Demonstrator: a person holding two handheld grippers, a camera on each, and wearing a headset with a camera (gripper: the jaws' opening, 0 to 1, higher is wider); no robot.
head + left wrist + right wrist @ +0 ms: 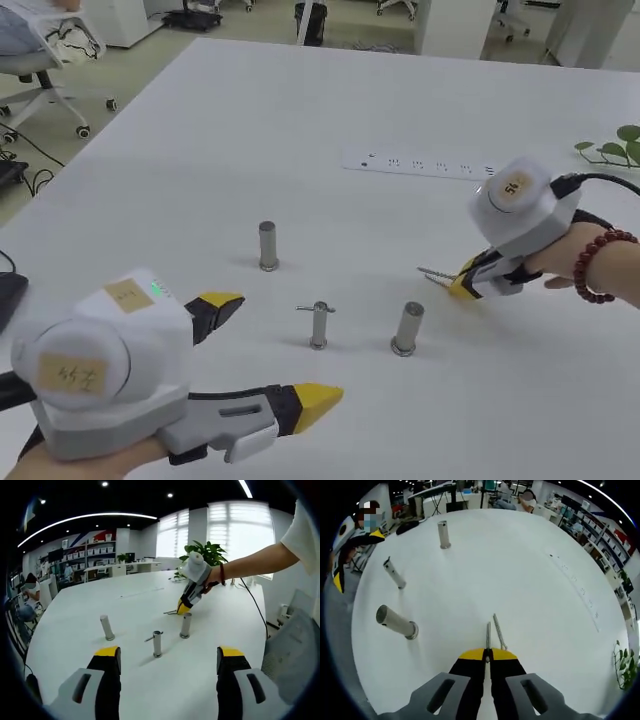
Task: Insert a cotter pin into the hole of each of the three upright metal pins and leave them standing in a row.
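Looking down, head view: on the worktop [300,130] stand the back pin [267,246], bare; the middle pin [318,325], with a fitted cotter [316,308] already through its top; and the right pin [406,328], bare.
Right hand-held gripper [462,282]: clenched on a cotter pin [437,273], tip aimed at the right pin, near but apart.
Left gripper view: the left hand-held gripper [169,655] is released, jaws wide, steadying nothing.
Right gripper view: jaws are pinched on the cotter pin's end. A thin leg [498,630] lies beside it, either a splayed leg or a loose pin, I cannot tell.
Risk one: the right pin's hole is too small to make out. A push off its line likely topples that unsupported pin.
Risk two: with such a short grip, the cotter pin may twist or slip on contact.
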